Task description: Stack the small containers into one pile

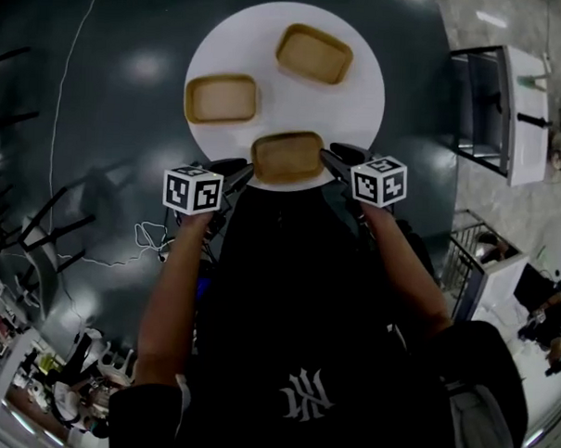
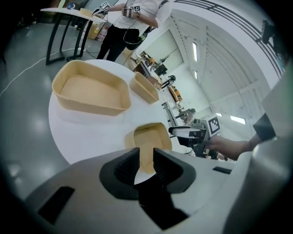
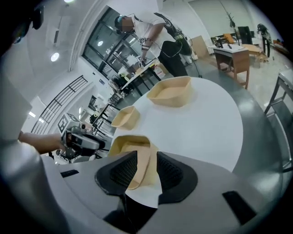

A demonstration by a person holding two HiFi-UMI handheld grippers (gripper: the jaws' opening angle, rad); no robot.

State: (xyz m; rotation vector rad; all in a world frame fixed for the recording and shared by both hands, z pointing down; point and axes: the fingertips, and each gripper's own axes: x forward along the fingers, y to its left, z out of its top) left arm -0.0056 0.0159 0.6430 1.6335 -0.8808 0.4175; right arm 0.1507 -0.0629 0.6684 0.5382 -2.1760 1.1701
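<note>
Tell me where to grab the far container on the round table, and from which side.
Probably pinch the far container by a short end wall, one jaw inside the rim, one outside, coming from above on its right end. It sits open-top and empty, with thin flared walls.

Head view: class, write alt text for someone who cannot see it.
From above, the left claw and right claw hold opposite ends of the nearest tan container at the near edge of a round white table. A second container lies behind it at left, a third container farthest back; none stacked.
</note>
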